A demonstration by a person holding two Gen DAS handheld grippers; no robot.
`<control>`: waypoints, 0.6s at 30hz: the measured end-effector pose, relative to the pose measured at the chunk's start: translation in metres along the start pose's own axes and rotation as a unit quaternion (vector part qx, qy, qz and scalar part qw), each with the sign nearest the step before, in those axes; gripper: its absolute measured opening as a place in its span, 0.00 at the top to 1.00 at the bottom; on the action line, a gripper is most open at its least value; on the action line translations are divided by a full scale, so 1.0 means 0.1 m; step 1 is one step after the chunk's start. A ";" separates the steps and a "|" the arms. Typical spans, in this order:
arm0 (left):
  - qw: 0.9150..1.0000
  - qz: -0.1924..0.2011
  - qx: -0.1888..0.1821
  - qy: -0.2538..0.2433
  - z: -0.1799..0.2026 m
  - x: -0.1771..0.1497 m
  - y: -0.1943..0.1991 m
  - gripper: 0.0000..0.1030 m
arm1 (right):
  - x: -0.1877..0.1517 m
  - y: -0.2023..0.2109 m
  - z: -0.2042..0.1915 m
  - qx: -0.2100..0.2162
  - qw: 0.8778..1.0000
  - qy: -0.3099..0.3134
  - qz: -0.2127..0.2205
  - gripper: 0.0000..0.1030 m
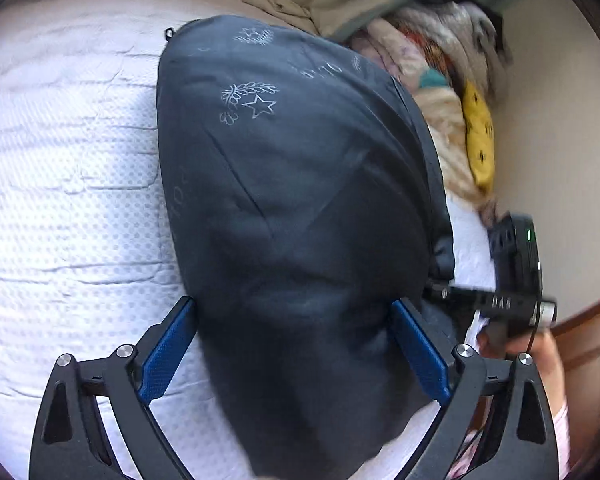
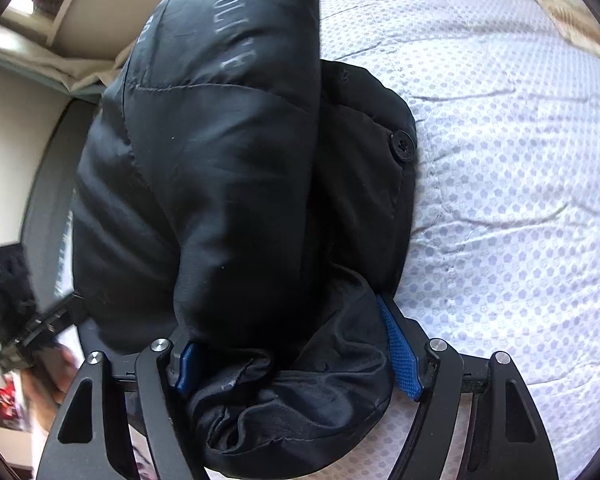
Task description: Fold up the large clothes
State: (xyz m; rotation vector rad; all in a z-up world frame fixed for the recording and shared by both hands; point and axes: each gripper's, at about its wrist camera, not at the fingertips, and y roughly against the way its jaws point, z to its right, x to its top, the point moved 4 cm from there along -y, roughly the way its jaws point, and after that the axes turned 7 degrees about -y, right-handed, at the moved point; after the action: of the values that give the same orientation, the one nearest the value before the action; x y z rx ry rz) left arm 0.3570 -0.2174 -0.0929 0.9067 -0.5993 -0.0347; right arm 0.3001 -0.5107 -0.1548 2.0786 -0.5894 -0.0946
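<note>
A dark padded jacket [image 1: 292,184] with pale star and leaf prints lies bunched in a thick folded bundle on the white dotted bedspread [image 1: 68,184]. My left gripper [image 1: 296,320] is open, its blue pads on either side of the bundle's near end. In the right wrist view the jacket [image 2: 220,152] shows lettering and a black button [image 2: 403,145]. My right gripper [image 2: 288,332] is open wide around the bundle's crumpled lining end, pads at both sides. The right gripper's body also shows in the left wrist view [image 1: 512,272] at the jacket's far side.
A pile of mixed clothes [image 1: 432,68] and a yellow cushion [image 1: 478,144] lie at the bed's far right by a cream wall. Beige bedding [image 1: 284,4] sits behind the jacket. A wooden door [image 1: 588,344] is at the right. A dark chair or frame [image 2: 56,184] stands left of the bed.
</note>
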 end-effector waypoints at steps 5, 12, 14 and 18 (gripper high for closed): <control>1.000 0.009 -0.002 0.003 -0.03 -0.01 0.12 0.19 | 0.02 0.01 0.03 0.039 0.999 -0.002 -0.005 0.44; 0.998 0.040 0.032 -0.026 -0.15 0.11 0.55 0.27 | -0.08 -0.02 -0.15 0.097 0.995 0.012 -0.001 0.58; 0.998 0.051 0.035 -0.029 -0.20 0.15 0.69 0.29 | -0.14 0.01 -0.28 0.109 0.994 0.022 0.004 0.61; 0.996 0.077 0.046 -0.030 -0.34 0.19 1.03 0.32 | -0.17 -0.03 -0.53 0.140 0.989 0.039 0.003 0.64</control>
State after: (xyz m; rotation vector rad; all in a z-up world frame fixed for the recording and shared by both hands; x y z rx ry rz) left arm 0.3676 -0.1335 -0.0226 0.9484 -0.7298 0.1046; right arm 0.3021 -0.4605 -0.1306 2.3393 -0.5874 0.0760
